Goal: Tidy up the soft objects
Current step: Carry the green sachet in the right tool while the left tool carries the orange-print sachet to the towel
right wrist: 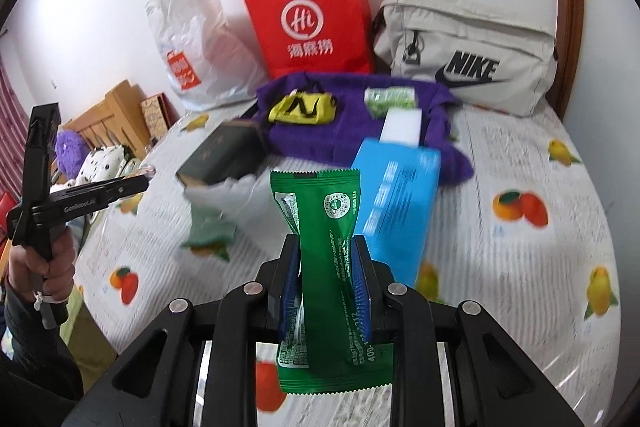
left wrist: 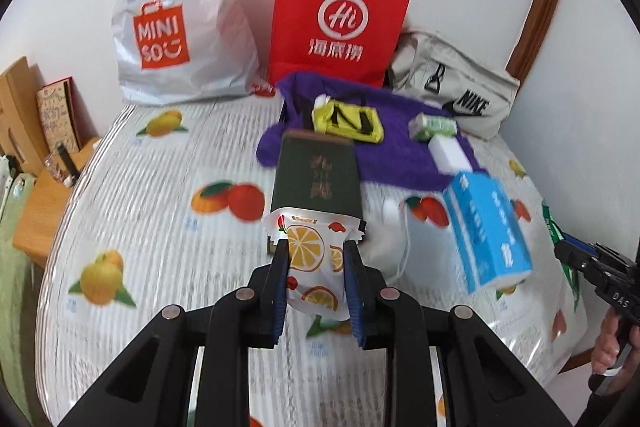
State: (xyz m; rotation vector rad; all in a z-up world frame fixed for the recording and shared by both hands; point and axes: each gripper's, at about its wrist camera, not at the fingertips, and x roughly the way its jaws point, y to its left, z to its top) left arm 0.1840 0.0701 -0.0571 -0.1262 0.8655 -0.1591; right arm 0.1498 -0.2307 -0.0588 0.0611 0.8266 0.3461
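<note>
My left gripper (left wrist: 316, 251) is shut on a white pouch printed with orange slices (left wrist: 310, 259), held above the table. In the right wrist view my right gripper (right wrist: 326, 251) is shut on a green foil packet (right wrist: 326, 267), squeezed at its middle and held upright. On the table lie a purple fluffy cloth (left wrist: 396, 151) (right wrist: 360, 123), a yellow pouch (left wrist: 346, 121) (right wrist: 302, 109), a small green tissue pack (left wrist: 434, 125) (right wrist: 390, 98), a white sponge block (left wrist: 450, 151) (right wrist: 400, 125), a blue tissue pack (left wrist: 488, 231) (right wrist: 400, 203) and a dark green box (left wrist: 316, 175) (right wrist: 224, 157).
Against the wall stand a white Miniso plastic bag (left wrist: 180, 19) (right wrist: 192, 43), a red paper bag (left wrist: 340, 15) (right wrist: 308, 19) and a beige Nike bag (left wrist: 460, 91) (right wrist: 468, 55). The fruit-print tablecloth (left wrist: 160, 187) covers the table. Wooden furniture (left wrist: 24, 131) stands left. A hand (right wrist: 44, 267) holds the left gripper's handle.
</note>
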